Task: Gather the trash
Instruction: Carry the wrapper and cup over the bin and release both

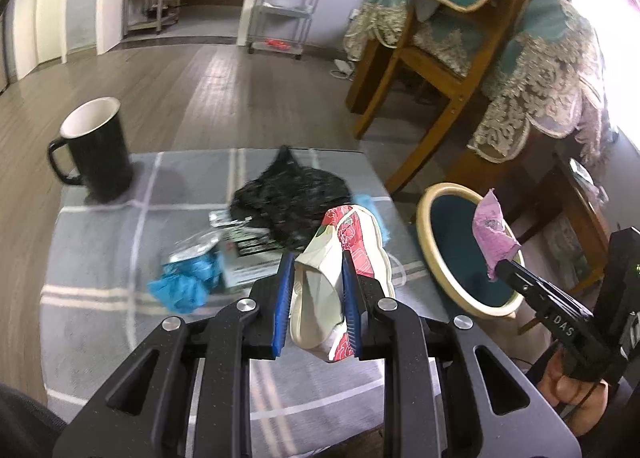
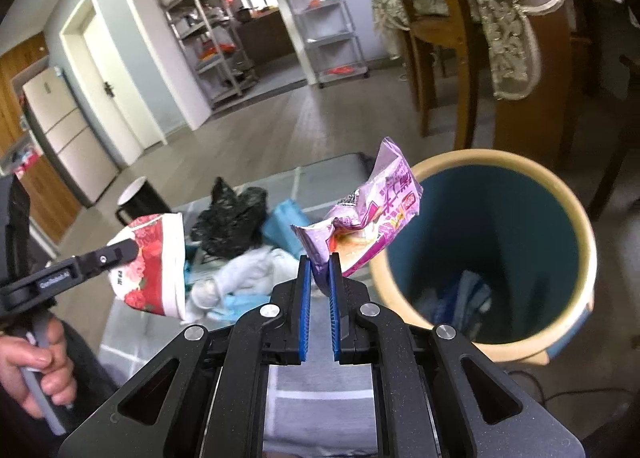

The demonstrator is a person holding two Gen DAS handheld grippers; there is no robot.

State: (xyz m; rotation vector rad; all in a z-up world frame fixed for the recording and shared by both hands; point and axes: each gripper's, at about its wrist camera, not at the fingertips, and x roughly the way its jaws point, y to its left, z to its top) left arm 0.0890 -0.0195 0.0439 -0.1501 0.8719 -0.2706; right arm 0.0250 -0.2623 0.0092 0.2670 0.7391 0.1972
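Fingers: left (image 1: 316, 258) clamp floral carton (image 1: 340, 258), right (image 2: 319, 270) pinch purple wrapper (image 2: 372, 218) | grey checked tabletop (image 1: 100, 258) | wood floor (image 1: 180, 78)

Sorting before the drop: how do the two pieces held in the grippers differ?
The left gripper holds a red-flowered white paper cup, squashed; the right gripper pinches a thin purple wrapper. The wrapper hangs by the bin; the cup is over the table. Both are lifted.

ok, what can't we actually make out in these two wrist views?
- Bin contents: right wrist view, deep in shadow, only bluish scraps.
- Purple wrapper print: blurred, creased.
- Litter under the black bag: left wrist view, motion blur, overlap.
- Table near edge: hidden by the left gripper.
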